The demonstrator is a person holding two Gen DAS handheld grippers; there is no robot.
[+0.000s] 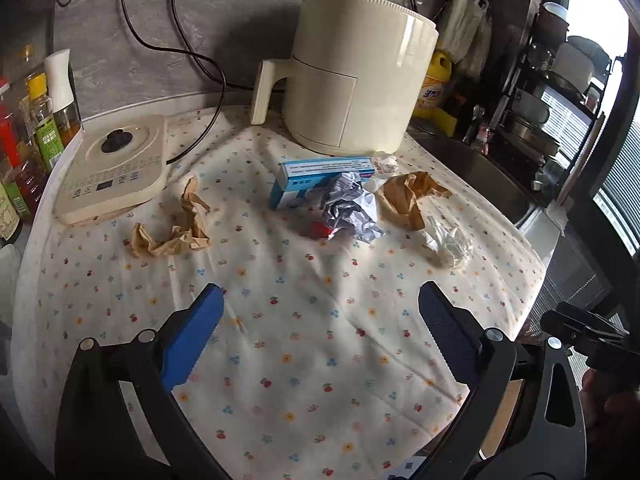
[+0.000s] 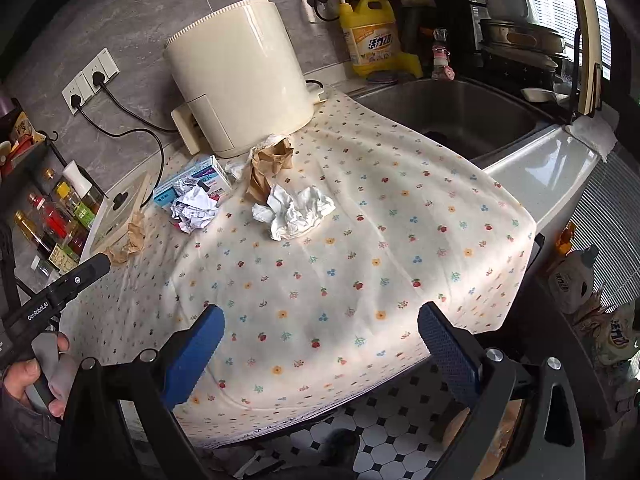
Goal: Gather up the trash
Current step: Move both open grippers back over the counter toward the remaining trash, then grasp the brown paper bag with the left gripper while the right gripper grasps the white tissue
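Well, both grippers' fingers [image 1: 208, 320] apart, trash [image 1: 352, 208] well ahead, maybe w/ wrappers.

Both cams sit low over the near edge of the floral cloth [image 1: 320, 360], looking forward. The left one faces the wall straight on; the right one sits further right, angled leftward, also catching the sink [image 2: 460, 116]. Both share the air fryer [image 1: 360, 80] and the trash strewn before it.

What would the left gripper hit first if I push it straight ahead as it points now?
Probably the crumpled printed paper lying against the blue box; only bare floral cloth lies before it. The left gripper is open and empty. Depth is uncertain in the fisheye.
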